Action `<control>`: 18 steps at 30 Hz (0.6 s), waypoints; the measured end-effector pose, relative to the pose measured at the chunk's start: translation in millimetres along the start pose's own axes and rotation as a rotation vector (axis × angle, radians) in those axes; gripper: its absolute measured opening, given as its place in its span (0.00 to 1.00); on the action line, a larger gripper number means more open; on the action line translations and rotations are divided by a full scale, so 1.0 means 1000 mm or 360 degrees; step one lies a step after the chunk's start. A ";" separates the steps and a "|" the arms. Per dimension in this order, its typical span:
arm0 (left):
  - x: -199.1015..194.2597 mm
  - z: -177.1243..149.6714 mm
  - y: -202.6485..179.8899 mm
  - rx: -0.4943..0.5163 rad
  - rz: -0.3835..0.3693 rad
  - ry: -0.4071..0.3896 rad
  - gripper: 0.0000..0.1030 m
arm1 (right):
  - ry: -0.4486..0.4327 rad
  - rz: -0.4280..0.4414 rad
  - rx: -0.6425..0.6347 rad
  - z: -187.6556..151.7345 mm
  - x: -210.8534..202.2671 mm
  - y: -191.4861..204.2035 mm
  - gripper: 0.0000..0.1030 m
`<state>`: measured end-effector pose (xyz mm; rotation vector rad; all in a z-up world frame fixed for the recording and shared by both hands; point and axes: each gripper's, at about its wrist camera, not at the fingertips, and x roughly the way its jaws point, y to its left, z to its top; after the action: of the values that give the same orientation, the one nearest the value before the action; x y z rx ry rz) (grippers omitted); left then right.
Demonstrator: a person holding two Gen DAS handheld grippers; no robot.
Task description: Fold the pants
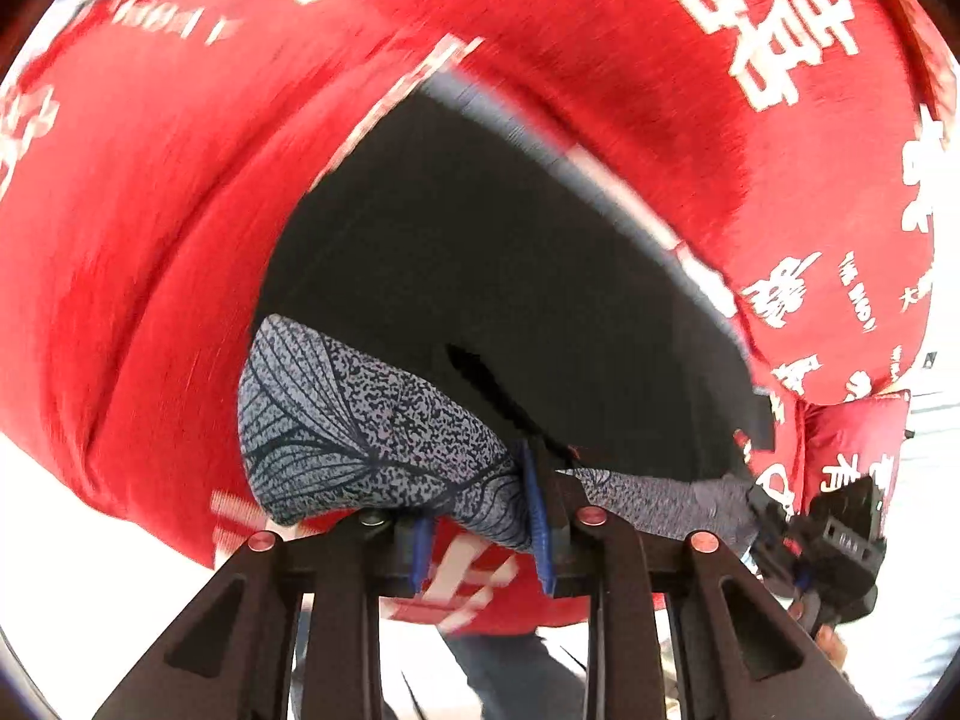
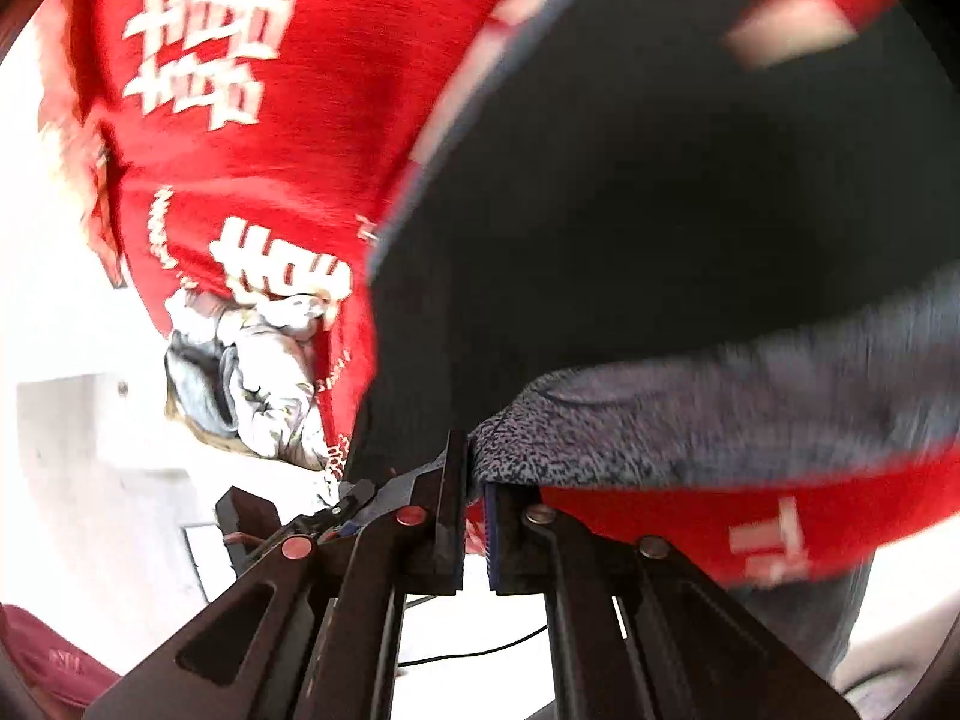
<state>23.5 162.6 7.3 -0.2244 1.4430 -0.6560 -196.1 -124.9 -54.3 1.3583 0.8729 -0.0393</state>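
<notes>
Here, in the left wrist view, the left gripper (image 1: 480, 525) is clamped on the grey patterned pants (image 1: 336, 420), lifted before a person's red jacket (image 1: 180, 210); white surface below. In the right wrist view, the right gripper (image 2: 474, 516) pinches the pants' edge (image 2: 690, 420); a white room and crumpled grey cloth (image 2: 252, 372) lie behind.

- Right gripper (image 2: 474, 516) at 6 o'clock, jaws closed on grey speckled pants (image 2: 720, 420) edge.
- Pants stretch toward 3 o'clock, blurred.
- Person's red printed jacket (image 2: 252, 168) fills 11 o'clock.
- Crumpled pale cloth (image 2: 258, 372) at 9 o'clock.
</notes>
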 end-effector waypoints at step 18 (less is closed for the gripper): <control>0.102 0.200 -0.047 -0.0059 0.0610 -0.0379 0.77 | 0.0240 -0.0210 -0.0105 0.258 0.123 0.001 0.10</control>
<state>201.6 21.3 -25.7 -0.0483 1.2241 -0.2786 23.7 -289.2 -134.3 1.2522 1.0811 -0.0097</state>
